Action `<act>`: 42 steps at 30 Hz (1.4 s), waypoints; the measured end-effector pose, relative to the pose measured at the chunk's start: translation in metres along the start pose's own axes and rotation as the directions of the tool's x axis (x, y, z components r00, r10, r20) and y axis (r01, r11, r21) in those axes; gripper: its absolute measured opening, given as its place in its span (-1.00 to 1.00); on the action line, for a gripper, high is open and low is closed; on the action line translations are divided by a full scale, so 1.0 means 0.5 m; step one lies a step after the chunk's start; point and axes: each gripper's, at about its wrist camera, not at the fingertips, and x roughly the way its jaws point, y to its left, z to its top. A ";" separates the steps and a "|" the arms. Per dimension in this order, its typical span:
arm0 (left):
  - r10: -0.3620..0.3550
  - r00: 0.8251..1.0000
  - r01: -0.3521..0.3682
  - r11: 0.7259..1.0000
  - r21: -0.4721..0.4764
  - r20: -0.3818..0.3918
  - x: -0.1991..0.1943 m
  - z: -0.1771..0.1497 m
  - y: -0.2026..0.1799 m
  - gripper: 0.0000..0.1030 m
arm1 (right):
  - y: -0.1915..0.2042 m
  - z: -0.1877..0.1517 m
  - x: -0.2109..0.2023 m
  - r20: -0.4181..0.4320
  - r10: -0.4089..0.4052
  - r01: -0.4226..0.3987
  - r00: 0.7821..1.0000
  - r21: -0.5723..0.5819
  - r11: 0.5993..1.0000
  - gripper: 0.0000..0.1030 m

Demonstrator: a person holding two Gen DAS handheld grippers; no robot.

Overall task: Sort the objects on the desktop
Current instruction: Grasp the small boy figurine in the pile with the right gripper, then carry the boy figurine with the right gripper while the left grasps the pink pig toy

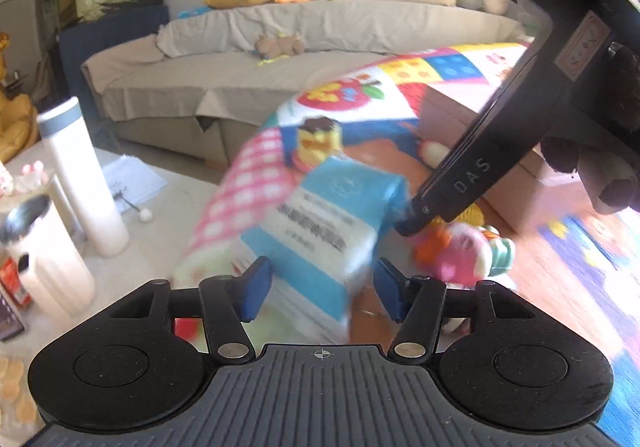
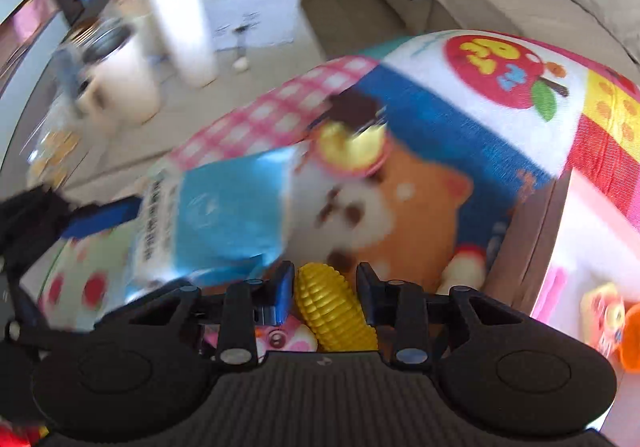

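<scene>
Closest in, the left gripper has its blue pads pressed against the two sides of a blue-and-white packet, clamped on its near end. The packet's long axis runs straight away from the gripper, its far end angled slightly to the right and resting over a colourful cartoon mat. The right gripper points steeply down, and a yellow toy corn cob sits between its blue fingers; the left pad looks to be touching the cob, the right one seems to stand just clear, so I cannot say for sure that it is gripped. The cob's long axis tilts from the upper left, by the fingertips, down to the lower right toward the gripper body. From the left wrist view that gripper's fingertip comes down just right of the packet's far corner. Just past the packet stands a small yellow toy with a dark top. Farther left, on the pale table, is a tall white bottle.
</scene>
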 end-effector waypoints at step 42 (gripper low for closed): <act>-0.017 0.997 0.013 0.998 -0.055 -0.076 -0.093 -0.033 -0.184 0.90 | 0.009 -0.530 -0.209 0.338 0.003 -0.059 0.941 0.156 0.986 -0.36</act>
